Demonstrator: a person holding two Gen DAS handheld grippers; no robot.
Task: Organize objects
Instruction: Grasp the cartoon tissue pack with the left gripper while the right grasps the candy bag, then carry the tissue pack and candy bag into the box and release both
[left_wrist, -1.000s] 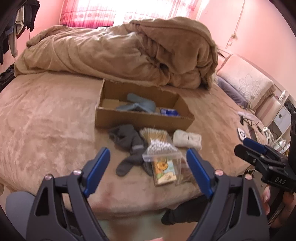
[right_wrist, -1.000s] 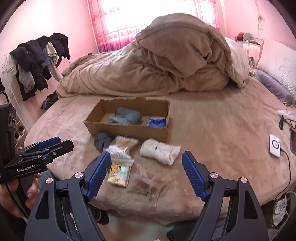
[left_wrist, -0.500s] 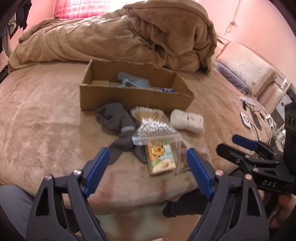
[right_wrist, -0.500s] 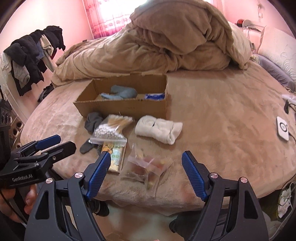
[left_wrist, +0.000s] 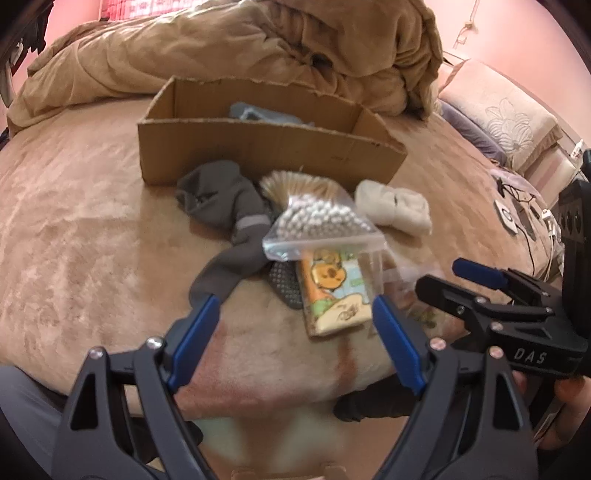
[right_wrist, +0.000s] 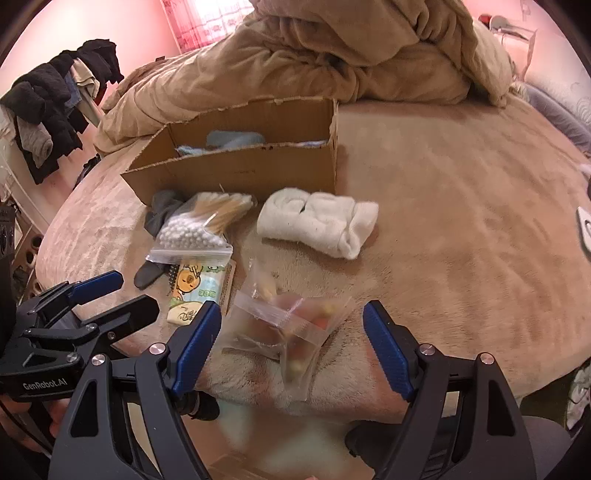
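Socks (left_wrist: 225, 206) lay limp by the box (left_wrist: 266, 155), the cotton-swab bag (left_wrist: 321, 229) beside them, and the left gripper (left_wrist: 291, 332) gaped empty, while the right gripper (right_wrist: 291, 332), equally wide, straddled a flimsy, probably slippery candy bag (right_wrist: 291, 328), best pinched along its zip strip

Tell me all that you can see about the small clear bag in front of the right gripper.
The small clear bag is a thin, crumpled, transparent plastic pouch with a zip strip across it. Inside are small pieces, orange, yellow and reddish; they are too blurred to identify. It lies flat near the front edge of the bed, right of the cartoon packet. The open right gripper frames it without touching it.
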